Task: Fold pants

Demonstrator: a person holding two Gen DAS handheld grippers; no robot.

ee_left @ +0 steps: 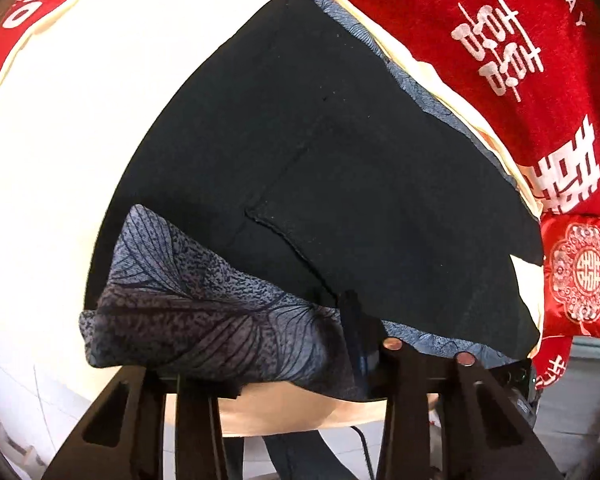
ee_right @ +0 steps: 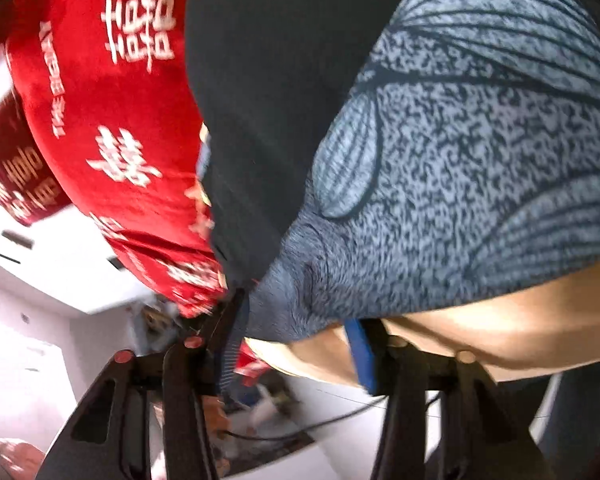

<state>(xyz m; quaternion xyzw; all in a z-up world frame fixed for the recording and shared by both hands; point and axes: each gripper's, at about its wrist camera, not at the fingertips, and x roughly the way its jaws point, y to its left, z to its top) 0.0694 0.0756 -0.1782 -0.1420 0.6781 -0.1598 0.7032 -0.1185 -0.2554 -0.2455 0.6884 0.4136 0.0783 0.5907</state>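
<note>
The pants [ee_left: 320, 184] are dark, nearly black, with a blue-grey leaf-print lining. They lie on a cream sheet [ee_left: 60, 140]. A printed flap [ee_left: 196, 300] is turned over at the near edge. My left gripper [ee_left: 292, 364] stands open at that near edge, the printed cloth lying over the gap between its fingers. In the right wrist view the printed part [ee_right: 480, 168] and the dark part [ee_right: 268, 100] fill the frame. My right gripper [ee_right: 296, 344] is open, with the cloth's lowest corner hanging between its fingers. This view is blurred.
A red blanket with white characters [ee_left: 500, 60] lies beyond the pants; it also shows in the right wrist view [ee_right: 112, 128]. A small red embroidered cushion [ee_left: 580, 276] sits at the right. White furniture and a black cable [ee_right: 300, 428] lie below.
</note>
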